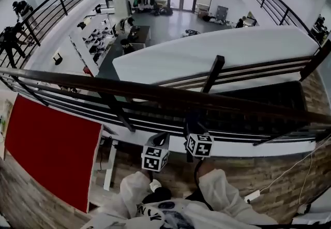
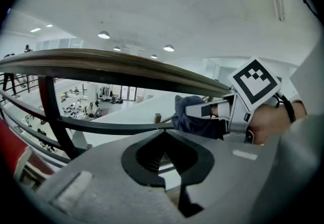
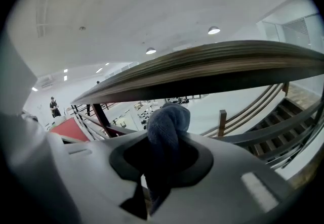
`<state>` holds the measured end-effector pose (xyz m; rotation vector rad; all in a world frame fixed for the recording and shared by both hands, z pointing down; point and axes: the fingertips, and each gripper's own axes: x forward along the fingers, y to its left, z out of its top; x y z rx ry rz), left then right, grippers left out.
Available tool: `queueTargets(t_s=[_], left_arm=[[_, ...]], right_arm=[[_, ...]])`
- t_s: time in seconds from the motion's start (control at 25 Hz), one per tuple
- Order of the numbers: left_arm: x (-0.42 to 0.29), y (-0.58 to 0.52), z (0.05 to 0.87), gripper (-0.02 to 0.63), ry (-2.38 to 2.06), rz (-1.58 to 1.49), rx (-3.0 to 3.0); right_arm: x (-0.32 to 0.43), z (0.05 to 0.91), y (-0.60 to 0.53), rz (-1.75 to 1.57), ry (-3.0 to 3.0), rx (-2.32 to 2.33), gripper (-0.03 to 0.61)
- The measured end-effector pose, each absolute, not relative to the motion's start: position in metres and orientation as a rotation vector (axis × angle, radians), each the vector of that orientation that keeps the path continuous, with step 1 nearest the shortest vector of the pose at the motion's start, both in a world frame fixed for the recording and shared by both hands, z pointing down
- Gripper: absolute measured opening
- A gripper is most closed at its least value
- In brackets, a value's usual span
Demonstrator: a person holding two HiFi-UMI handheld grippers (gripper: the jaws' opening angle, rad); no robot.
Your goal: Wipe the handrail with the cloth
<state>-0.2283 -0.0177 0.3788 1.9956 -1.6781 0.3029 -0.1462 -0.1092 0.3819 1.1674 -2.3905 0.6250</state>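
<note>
We hold cloth (image 3: 167,122) clenched in right gripper (image 3: 163,143), just under handrail (image 3: 212,66) | left gripper (image 2: 164,153) closed, empty | step: approach, we judge | next: press cloth up, slide along

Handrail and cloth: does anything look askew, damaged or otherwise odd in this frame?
Nothing stands out. The handrail looks intact. The cloth sits bunched between the shut jaws of the right hand-held gripper, just below the rail. The left hand-held gripper is shut and empty.
</note>
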Motion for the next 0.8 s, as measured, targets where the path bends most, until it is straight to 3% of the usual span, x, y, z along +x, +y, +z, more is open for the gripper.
queueTargets(t_s=[0.56, 0.8], left_arm=[[-0.448, 0.045, 0.415, 0.003, -1.924, 0.222, 1.721], [-0.5, 0.052, 0.425, 0.003, -2.0, 0.208, 1.649]], right_arm=[[-0.398, 0.429, -0.047, 0.59, -2.441, 0.775, 0.08], [-0.46, 0.453, -0.051, 0.614, -2.452, 0.682, 0.08]])
